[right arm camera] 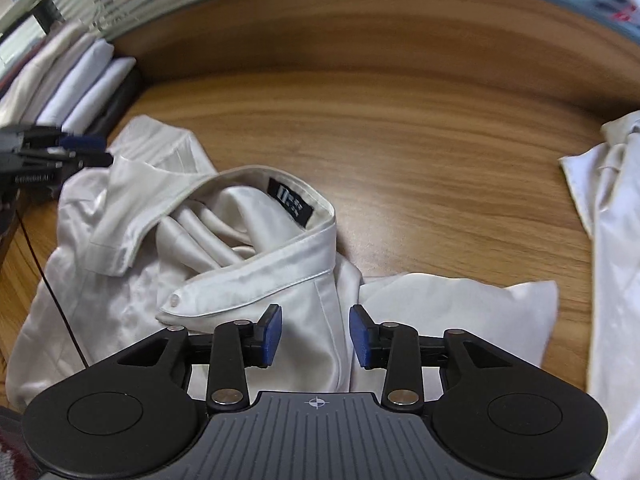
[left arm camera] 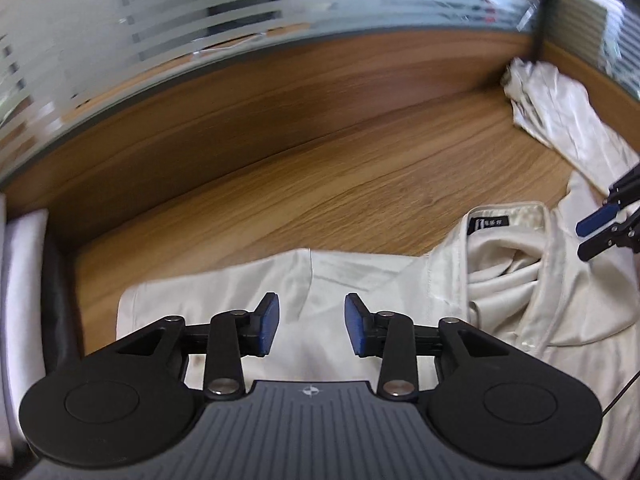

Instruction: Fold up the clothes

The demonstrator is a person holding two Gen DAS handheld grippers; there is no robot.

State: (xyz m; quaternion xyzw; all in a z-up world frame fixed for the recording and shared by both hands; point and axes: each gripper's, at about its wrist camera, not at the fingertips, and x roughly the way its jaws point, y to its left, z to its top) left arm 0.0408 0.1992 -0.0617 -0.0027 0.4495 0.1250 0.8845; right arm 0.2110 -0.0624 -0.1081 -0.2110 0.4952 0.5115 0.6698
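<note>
A cream collared shirt (left arm camera: 500, 268) (right arm camera: 240, 240) lies crumpled on the wooden table (left arm camera: 280, 140) (right arm camera: 400, 100), its collar open and a black label (left arm camera: 491, 223) (right arm camera: 291, 202) showing inside. My left gripper (left arm camera: 312, 320) (right arm camera: 84, 150) hangs open over the flat shoulder part at the shirt's left, with nothing between its blue pads. My right gripper (right arm camera: 316, 332) (left arm camera: 596, 236) is open too, above the front placket just below the collar button, and its pads hold nothing. One sleeve (left arm camera: 560, 120) (right arm camera: 616, 220) trails off toward the table's far right.
A stack of folded white and pale garments (right arm camera: 80, 76) (left arm camera: 20, 260) sits at the table's left end. A frosted, striped glass wall (left arm camera: 160, 20) runs along the far edge. Bare wood lies between the shirt and that wall.
</note>
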